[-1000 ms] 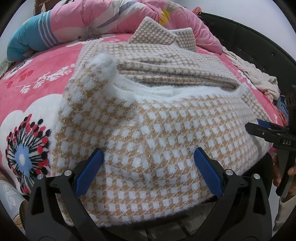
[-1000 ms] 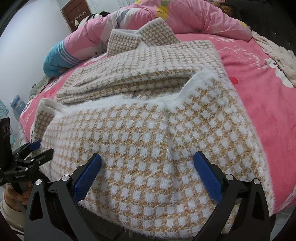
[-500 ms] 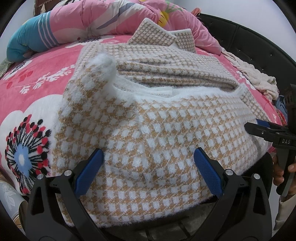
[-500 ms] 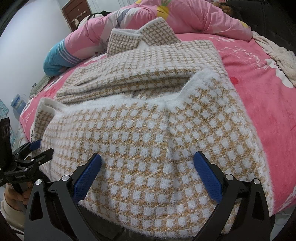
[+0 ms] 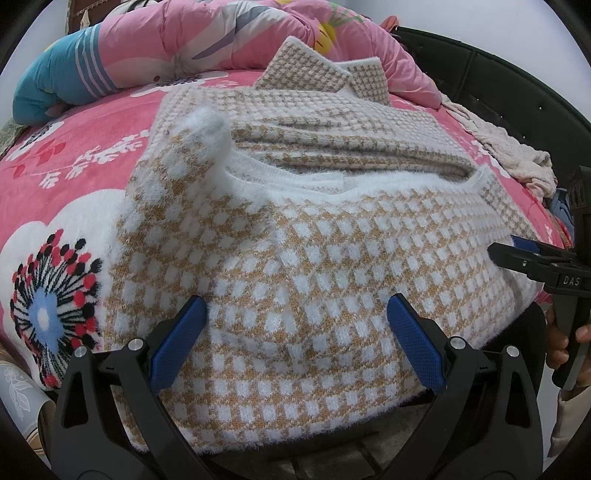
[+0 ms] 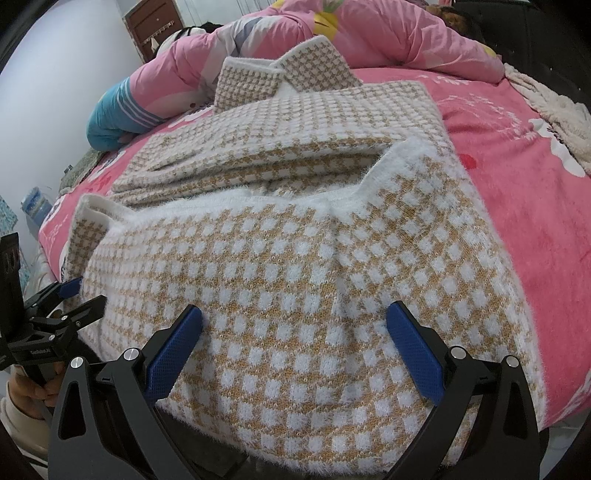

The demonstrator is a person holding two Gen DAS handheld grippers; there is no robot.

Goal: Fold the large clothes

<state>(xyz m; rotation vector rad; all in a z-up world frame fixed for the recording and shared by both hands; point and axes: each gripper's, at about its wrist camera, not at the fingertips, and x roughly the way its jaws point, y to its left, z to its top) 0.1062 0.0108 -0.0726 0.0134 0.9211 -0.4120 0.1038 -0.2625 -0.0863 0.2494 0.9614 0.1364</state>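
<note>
Left wrist view. Item: checked knit coat, tan and white, lying on the pink floral blanket of a bed, collar at the far end toward the pink quilt. Sleeves appear folded in across the body; the hem end hangs over the near bed edge. Judged partly folded: the lengthwise fold of hem toward collar is not yet done. Left gripper: blue pads spread wide, nothing between them, poised just at the hem. The right gripper shows at the frame's right edge, side-on; its pads are hard to make out there.

Right wrist view. Same coat, same position. Right gripper: released, pads wide apart over the hem, gripping nothing. Left gripper visible at lower left, held by a hand.

Not seen: the hem's underside, the floor, the sleeve cuffs beneath the folds.
</note>
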